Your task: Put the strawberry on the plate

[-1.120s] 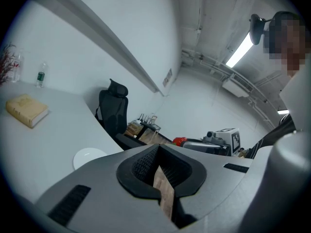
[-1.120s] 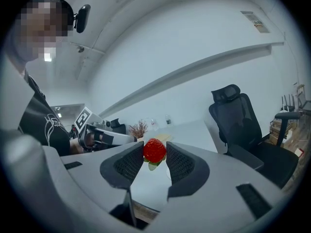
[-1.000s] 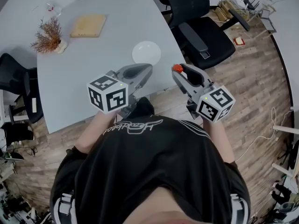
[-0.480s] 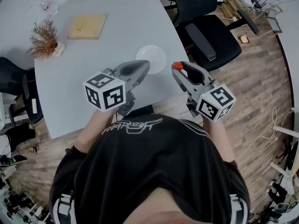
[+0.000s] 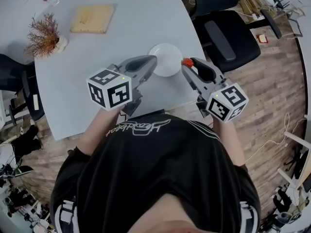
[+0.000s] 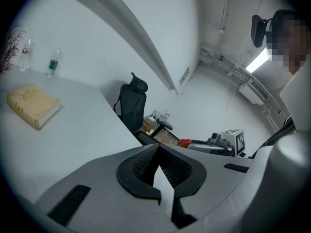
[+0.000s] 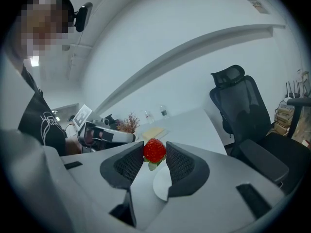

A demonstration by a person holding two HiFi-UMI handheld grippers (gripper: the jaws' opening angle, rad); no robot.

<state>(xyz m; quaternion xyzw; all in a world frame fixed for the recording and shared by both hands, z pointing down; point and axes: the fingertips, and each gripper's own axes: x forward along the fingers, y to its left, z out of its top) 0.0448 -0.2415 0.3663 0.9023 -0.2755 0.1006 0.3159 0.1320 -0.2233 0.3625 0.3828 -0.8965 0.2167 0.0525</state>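
Note:
A red strawberry (image 7: 154,150) sits pinched between the tips of my right gripper (image 5: 186,63), held in the air just right of the white plate (image 5: 165,58). It shows in the head view as a small red spot, the strawberry (image 5: 186,62), near the table's front right edge. Part of the plate (image 7: 161,184) shows below the jaws in the right gripper view. My left gripper (image 5: 150,62) hovers over the table just left of the plate, its jaws closed tip to tip with nothing between them (image 6: 156,152).
A wooden board (image 5: 92,18) and a dried plant in a small pot (image 5: 45,34) lie on the grey table (image 5: 107,47) farther back. A black office chair (image 5: 228,33) stands right of the table. A bottle (image 6: 52,67) stands at the far edge.
Both grippers have moved forward towards the plate; the strawberry, still held, now sits right beside the plate's right rim.

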